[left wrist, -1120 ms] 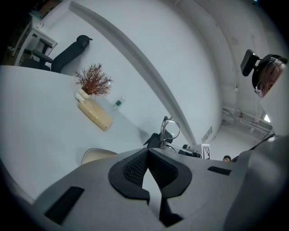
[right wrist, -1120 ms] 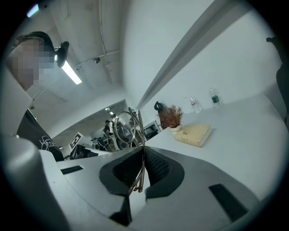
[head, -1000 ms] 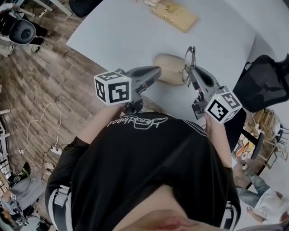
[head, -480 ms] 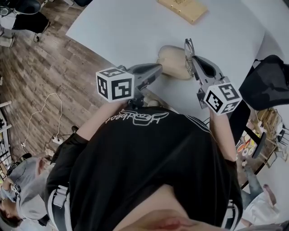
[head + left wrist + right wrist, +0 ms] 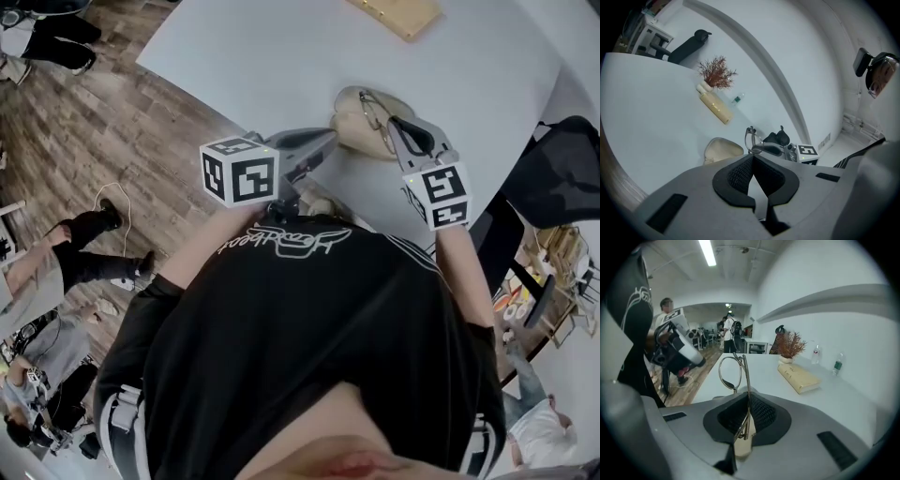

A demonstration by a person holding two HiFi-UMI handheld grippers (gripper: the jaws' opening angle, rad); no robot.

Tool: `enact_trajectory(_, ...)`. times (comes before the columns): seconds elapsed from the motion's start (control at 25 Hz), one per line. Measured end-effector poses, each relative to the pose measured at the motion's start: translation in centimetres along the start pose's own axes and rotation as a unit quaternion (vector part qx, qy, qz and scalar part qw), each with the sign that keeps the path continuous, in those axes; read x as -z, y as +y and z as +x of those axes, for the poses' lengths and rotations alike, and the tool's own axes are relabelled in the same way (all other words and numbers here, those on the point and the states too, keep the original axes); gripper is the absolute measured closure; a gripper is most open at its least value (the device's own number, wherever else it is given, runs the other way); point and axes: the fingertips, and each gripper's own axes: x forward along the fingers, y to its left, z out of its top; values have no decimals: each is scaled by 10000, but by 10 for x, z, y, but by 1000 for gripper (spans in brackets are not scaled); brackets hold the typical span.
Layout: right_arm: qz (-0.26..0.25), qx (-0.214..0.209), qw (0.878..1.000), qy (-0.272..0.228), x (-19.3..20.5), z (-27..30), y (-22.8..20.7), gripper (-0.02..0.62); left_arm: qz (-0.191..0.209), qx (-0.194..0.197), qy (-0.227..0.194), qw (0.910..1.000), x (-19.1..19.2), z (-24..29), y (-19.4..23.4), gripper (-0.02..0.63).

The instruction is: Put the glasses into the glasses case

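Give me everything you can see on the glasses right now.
The glasses have a thin metal wire frame with rounded clear lenses. The right gripper is shut on them, its pads pinching a thin side arm, so they stand on edge with one lens sticking out past the jaws. From the head view they hang just over the open beige case on the white table. I cannot tell whether they touch the case yet.

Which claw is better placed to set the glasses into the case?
Right. The right claw grips the glasses by a temple, and in the head view they sit over the glasses case. The left claw is shut and empty beside the case.
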Motion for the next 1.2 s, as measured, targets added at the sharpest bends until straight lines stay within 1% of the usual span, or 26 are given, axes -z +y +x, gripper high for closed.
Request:
enact_trajectory(0.08,-334,-64,9993,180,7,7,4,577,-32,-20,28,10000,1,2,3,600)
enact_trajectory(0.24,-793,-240,9955,462,21,15,8,577,-66,-53,55,9999,4,4,4,600)
enact_trajectory(0.36,-1246,-285,9890,740,29,23,12,577,-120,-80,48,9999,5,2,8,600)
enact_trajectory(0.44,-1447,-318,9849,896,36,29,13,577,-155,-95,55,9998,5,2,12,600)
enact_trajectory(0.64,-1494,-422,9815,1120,51,39,9,577,-192,-123,49,9997,3,3,16,600)
enact_trajectory(1.04,-2052,-572,9646,1556,77,54,17,577,-181,-158,32,9997,9,-1,23,600)
enact_trajectory(1.2,-2258,-573,9585,1646,79,59,19,577,-202,-206,29,9996,10,-4,26,600)
